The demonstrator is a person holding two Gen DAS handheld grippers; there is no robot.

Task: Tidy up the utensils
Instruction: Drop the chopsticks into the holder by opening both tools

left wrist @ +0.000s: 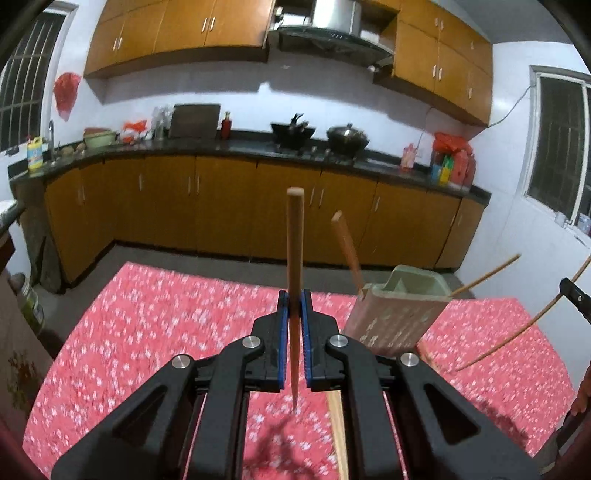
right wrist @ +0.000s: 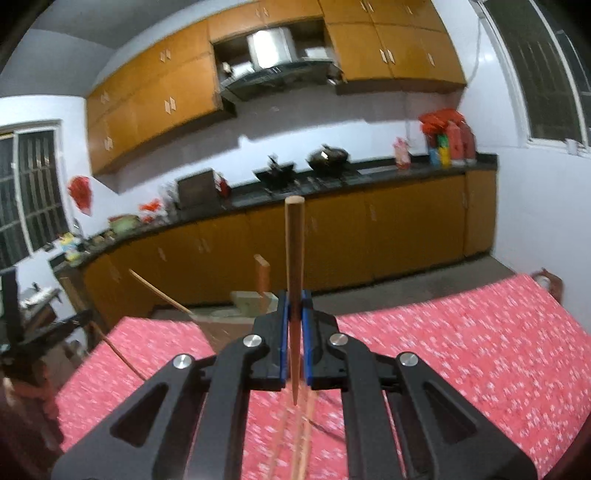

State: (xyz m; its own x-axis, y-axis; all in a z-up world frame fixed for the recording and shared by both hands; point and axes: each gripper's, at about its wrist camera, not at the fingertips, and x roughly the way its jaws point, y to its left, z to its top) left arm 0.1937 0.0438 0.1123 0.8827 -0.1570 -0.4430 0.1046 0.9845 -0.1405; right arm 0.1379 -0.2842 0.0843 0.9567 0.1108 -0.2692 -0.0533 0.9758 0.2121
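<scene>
The left gripper (left wrist: 295, 306) is clenched on a wooden chopstick (left wrist: 295, 240), its blue pads pressed to either side of the shaft. The stick stands between the jaws with its blunt end up and its pointed tip hanging clear above the bench (left wrist: 147, 325), which is draped in a red floral cloth.

The right gripper (right wrist: 295, 306) grips a second wooden chopstick (right wrist: 294, 258) the same way, thick end up, tip down.

Just right of the left gripper, a green utensil holder (left wrist: 402, 310) with a brownish front stands on the cloth near the far edge. A flat wooden handle (left wrist: 347, 251) leans out of it, tilted to the left. In the right wrist view the holder (right wrist: 243, 299) sits just beyond and left of the jaws, partly hidden by them.

A pale wooden stick (left wrist: 338, 432) lies on the cloth under the left gripper. More thin sticks (right wrist: 299, 443), blurred, lie beneath the right one.

Beyond the bench runs a kitchen counter (left wrist: 236, 147) with orange-brown cabinets (left wrist: 221, 206), two dark woks (left wrist: 347, 138) on the stove and a range hood (left wrist: 328, 33) above.
</scene>
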